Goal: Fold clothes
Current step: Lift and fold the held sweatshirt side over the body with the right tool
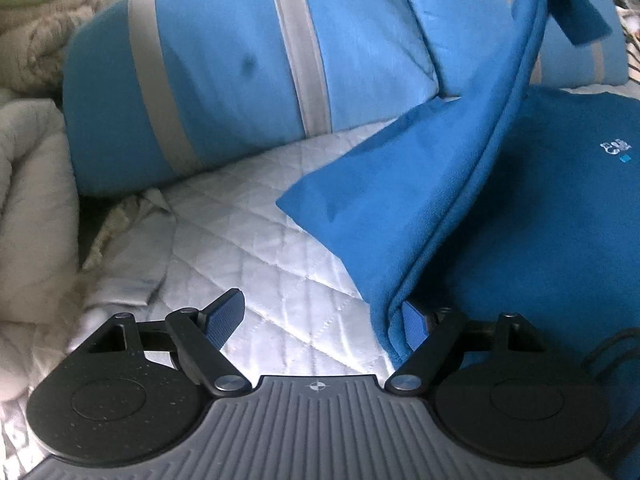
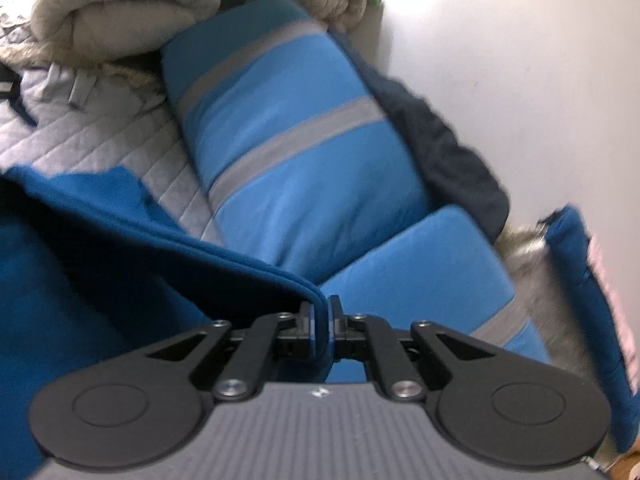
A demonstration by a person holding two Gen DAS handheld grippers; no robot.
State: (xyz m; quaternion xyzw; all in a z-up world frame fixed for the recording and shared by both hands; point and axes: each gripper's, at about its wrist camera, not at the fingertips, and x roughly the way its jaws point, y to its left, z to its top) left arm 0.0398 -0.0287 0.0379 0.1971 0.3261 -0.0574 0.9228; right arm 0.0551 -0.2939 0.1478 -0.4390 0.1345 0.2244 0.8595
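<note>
A blue fleece garment is spread on the quilted bed, one edge lifted mid-fold. That edge is pinched by the right tongs; the left tongs are held wide, gripping nothing. Most folds appear undone.

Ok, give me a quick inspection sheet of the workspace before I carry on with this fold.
Surface: white quilted bed cover, bare in the middle.
Job's things: blue garment lying on the cover, one edge lifted; small logo on its front.
Clutter: blue pillow with grey stripes, beige blanket, dark cloth behind the pillow.
Grippers: left tool open, nothing pinched, its right finger touching the garment's fold; right tool shut on the garment's hem.
Cables: dark cable at the lower right of the left wrist view.
Surroundings: plain white wall behind the bed.
</note>
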